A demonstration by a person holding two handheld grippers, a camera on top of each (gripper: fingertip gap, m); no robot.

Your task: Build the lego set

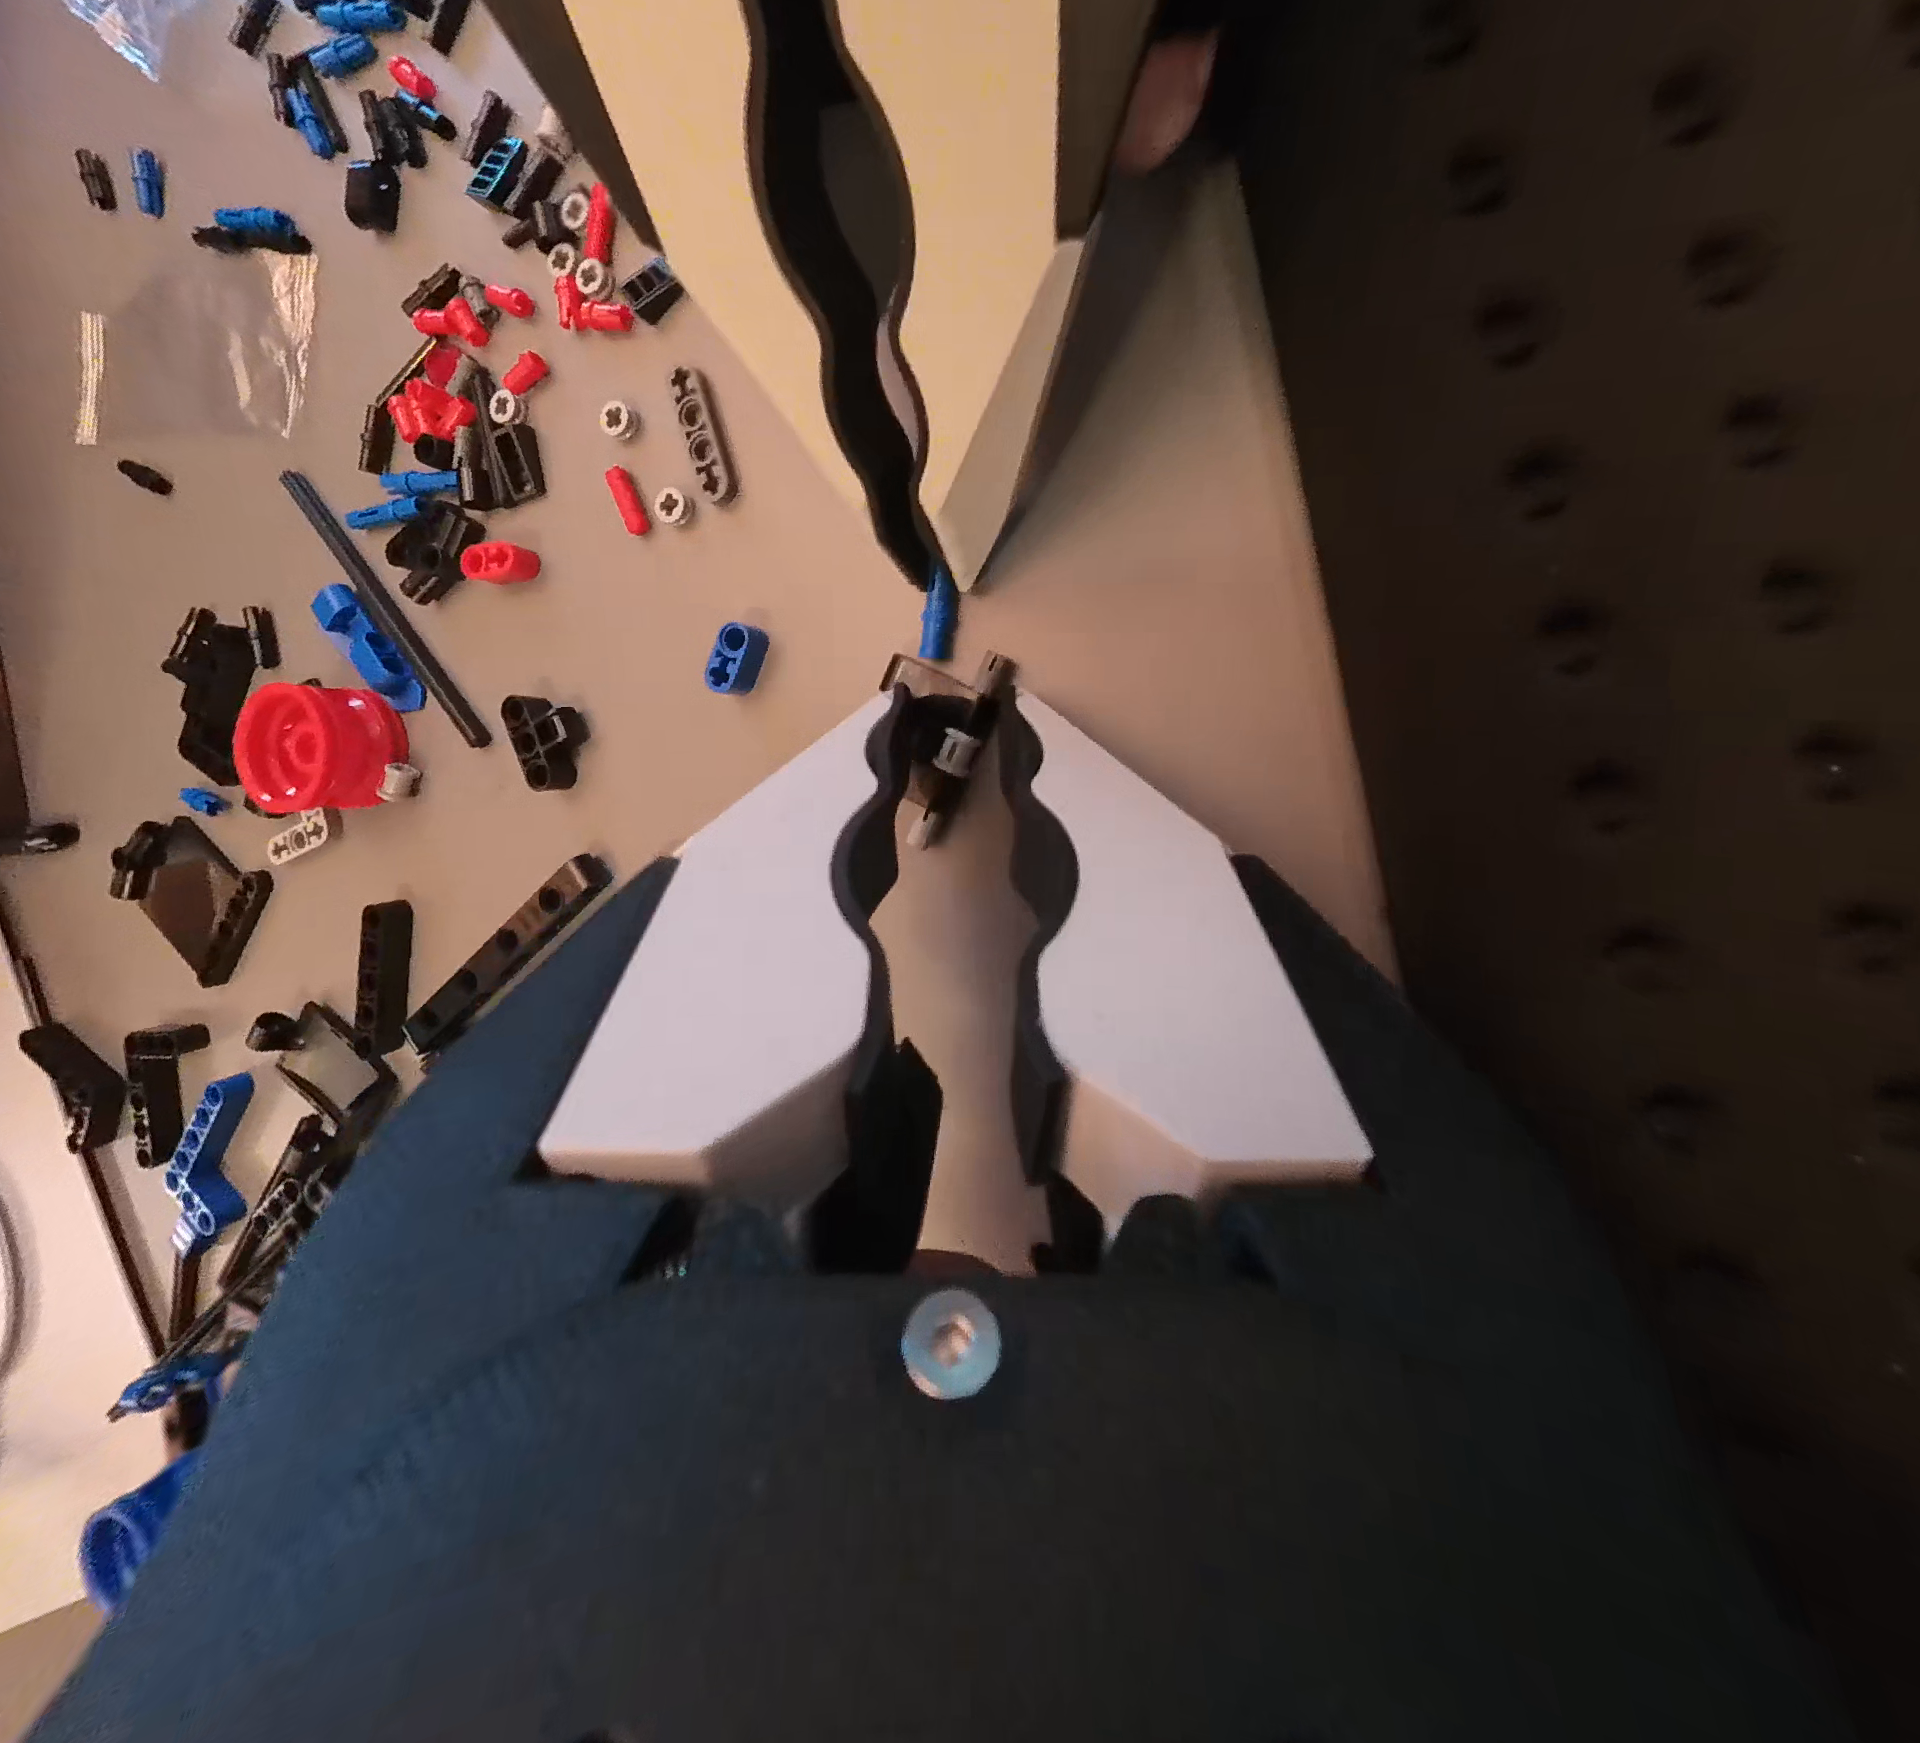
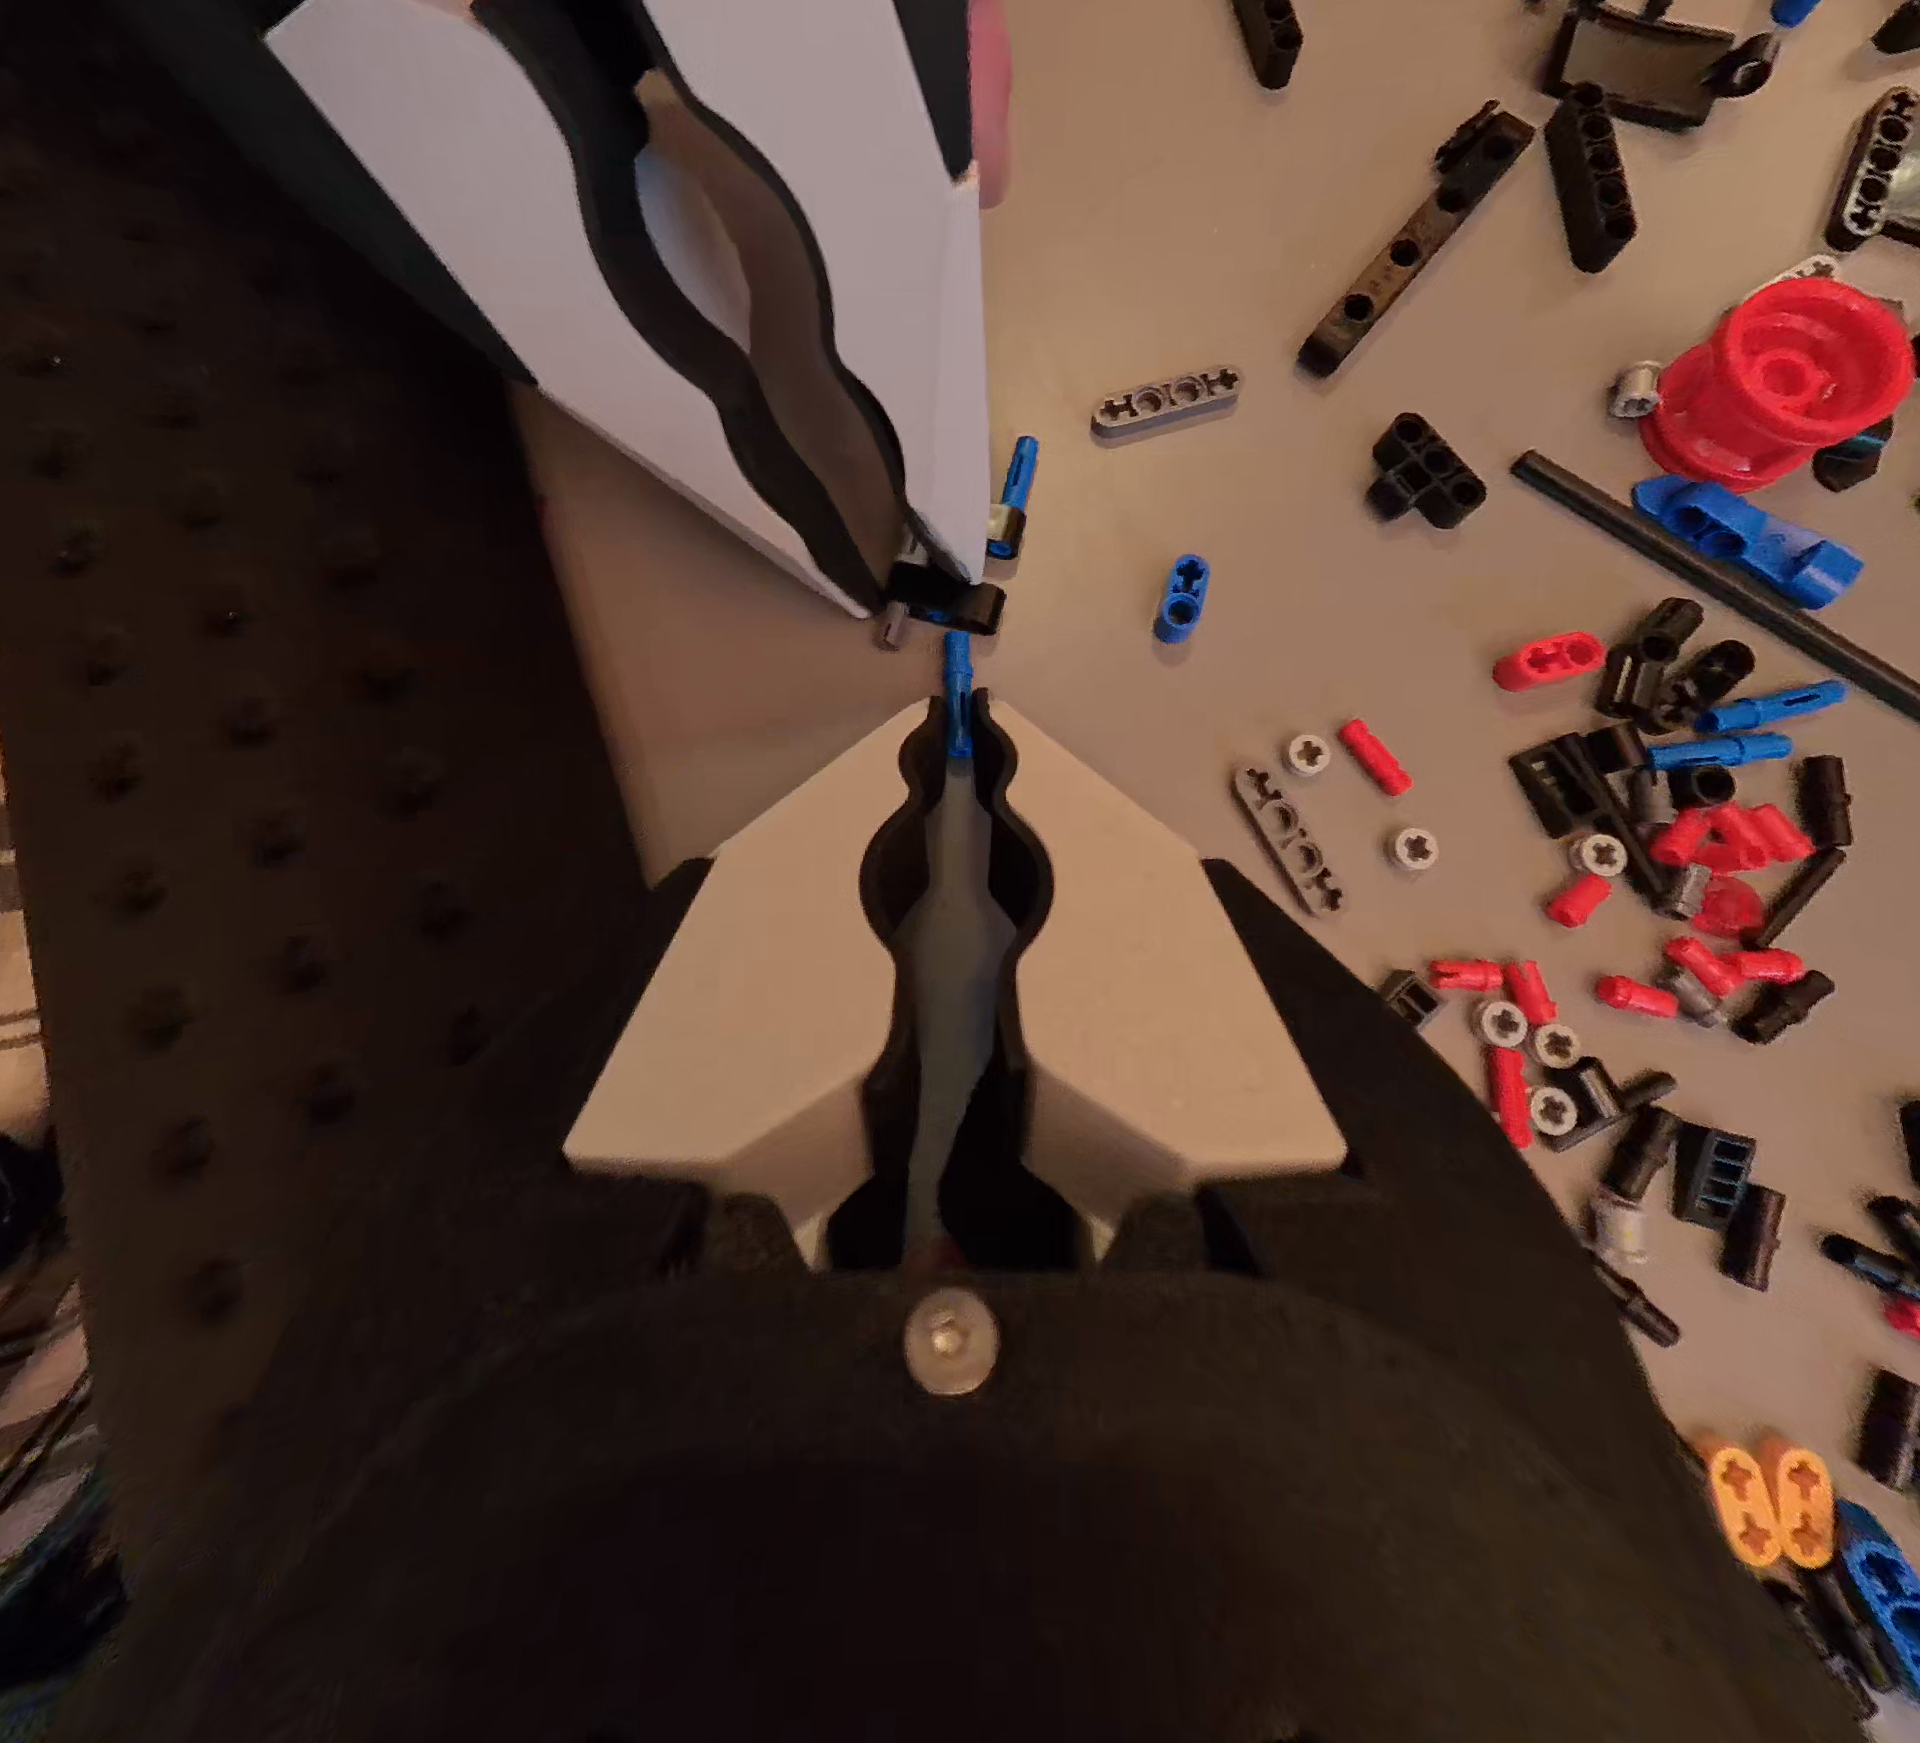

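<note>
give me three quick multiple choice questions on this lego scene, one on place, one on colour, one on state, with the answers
1. Where does the small loose blue two-hole connector lie?
A. on the tan table, apart from both grippers
B. inside the clear plastic bag
C. on top of the red wheel hub

2. What colour is the thin plastic pin held by the right gripper?
A. orange
B. blue
C. grey

3. What state is the left gripper in?
A. wide open and empty
B. lying on the table
C. shut on a small black-and-grey lego assembly

Answers:
1. A, it sits alone on bare tabletop to the side of the two gripper tips.
2. B, the pin poking from the right gripper's tips is blue.
3. C, its tips pinch the black piece, and the right wrist view shows the same grip.
</note>
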